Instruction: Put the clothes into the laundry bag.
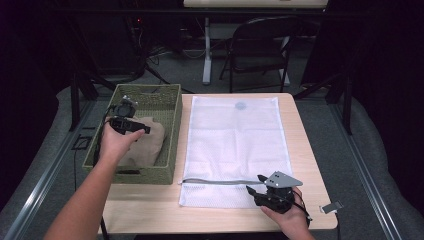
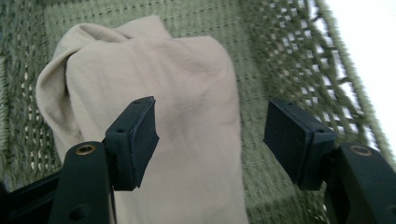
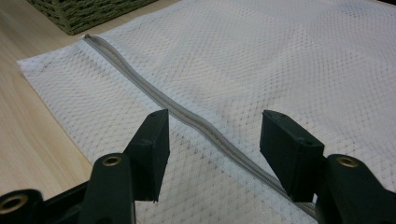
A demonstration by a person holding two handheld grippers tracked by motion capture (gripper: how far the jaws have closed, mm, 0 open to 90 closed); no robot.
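Observation:
A beige cloth (image 1: 147, 141) (image 2: 154, 93) lies bunched in a green woven basket (image 1: 170, 100) (image 2: 289, 56) at the table's left. My left gripper (image 1: 131, 125) (image 2: 212, 140) hovers just over the cloth with its jaws wide apart and nothing pressed between them. A white mesh laundry bag (image 1: 235, 135) (image 3: 261, 60) lies flat in the middle of the table, its grey zipper (image 1: 215, 182) (image 3: 187, 116) running across near the front. My right gripper (image 1: 256, 186) (image 3: 215, 149) stands open at the bag's front right, its jaws on either side of the zipper line.
The wooden table top (image 1: 150, 210) shows bare at the front left, with its front edge close to the right hand. A small grey clip (image 1: 331, 206) hangs off the right edge. A folding chair (image 1: 260, 45) and a table leg stand on the floor behind.

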